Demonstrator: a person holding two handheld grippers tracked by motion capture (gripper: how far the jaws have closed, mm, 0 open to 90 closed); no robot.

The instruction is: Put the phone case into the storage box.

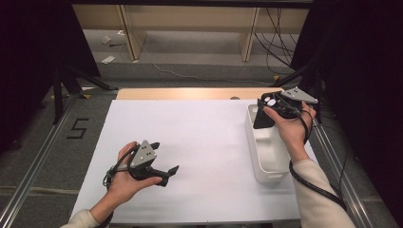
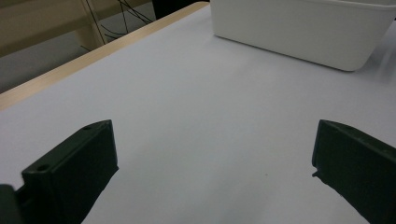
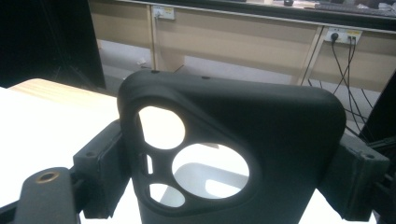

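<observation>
- Phone case (image 3: 233,154) sits clamped between right gripper (image 1: 274,108) jaws, above white bin (image 1: 266,166).
- Left gripper (image 1: 164,161) jaws gape wide, holding nothing.

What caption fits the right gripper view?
Right claw shut on a black phone case, held above the white bin.

Phone case above the bin, left gripper out on the sheet

The bin (image 1: 266,156) stands on the right part of the sheet (image 1: 199,142) covering the table (image 1: 190,93). The right gripper (image 1: 273,108) holds the phone case (image 1: 263,116) over the bin's far end. The left gripper (image 1: 164,159) hovers near the sheet's front left, well apart from the bin.
</observation>
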